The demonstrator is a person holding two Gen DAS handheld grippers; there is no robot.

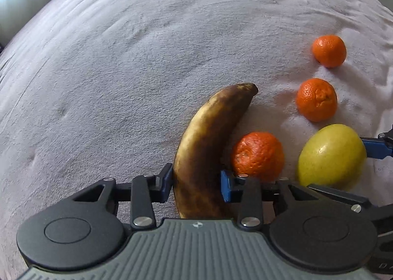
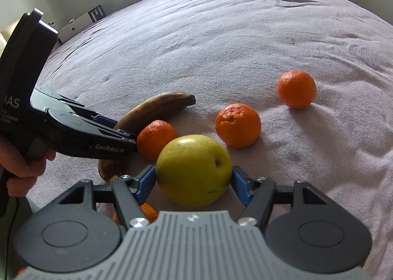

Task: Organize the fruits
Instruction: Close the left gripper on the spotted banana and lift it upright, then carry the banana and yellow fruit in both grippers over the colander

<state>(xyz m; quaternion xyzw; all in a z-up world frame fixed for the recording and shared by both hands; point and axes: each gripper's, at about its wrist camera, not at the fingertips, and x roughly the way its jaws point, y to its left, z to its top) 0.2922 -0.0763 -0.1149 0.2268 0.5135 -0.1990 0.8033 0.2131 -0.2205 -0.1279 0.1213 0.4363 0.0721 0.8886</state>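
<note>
My left gripper (image 1: 196, 181) has its fingers (image 1: 165, 179) set on either flank of the overripe, browned banana (image 1: 206, 142), both blue pads pressing its skin near the stem end; the fruit lies on the pale lilac bedspread (image 1: 98, 83), with no sign of it clear of the cloth. My right gripper (image 2: 194, 181) pinches the yellow-green apple (image 2: 194, 169) between its fingers (image 2: 239, 181), one pad on each side. Taking the apple as landmark: the banana lies to its left, a wrinkled mandarin (image 2: 156, 138) sits between the two and just beside the banana, a second mandarin (image 2: 237, 124) lies just beyond the apple to the right, and a third mandarin (image 2: 296, 89) stands farther off along the same line. As a judgement, the sorting is at an early stage: two fruits are gripped, no fruit is visibly grouped or placed, no bowl or tray appears, and three mandarins at least remain untouched. The right wrist view alone shows the person's hand (image 2: 27, 169) on the left tool's handle, a window and small box past the bed's far edge, and an orange fruit (image 2: 148, 212) half hidden under my right fingers. The left wrist view alone shows both pads closed on the banana.
</note>
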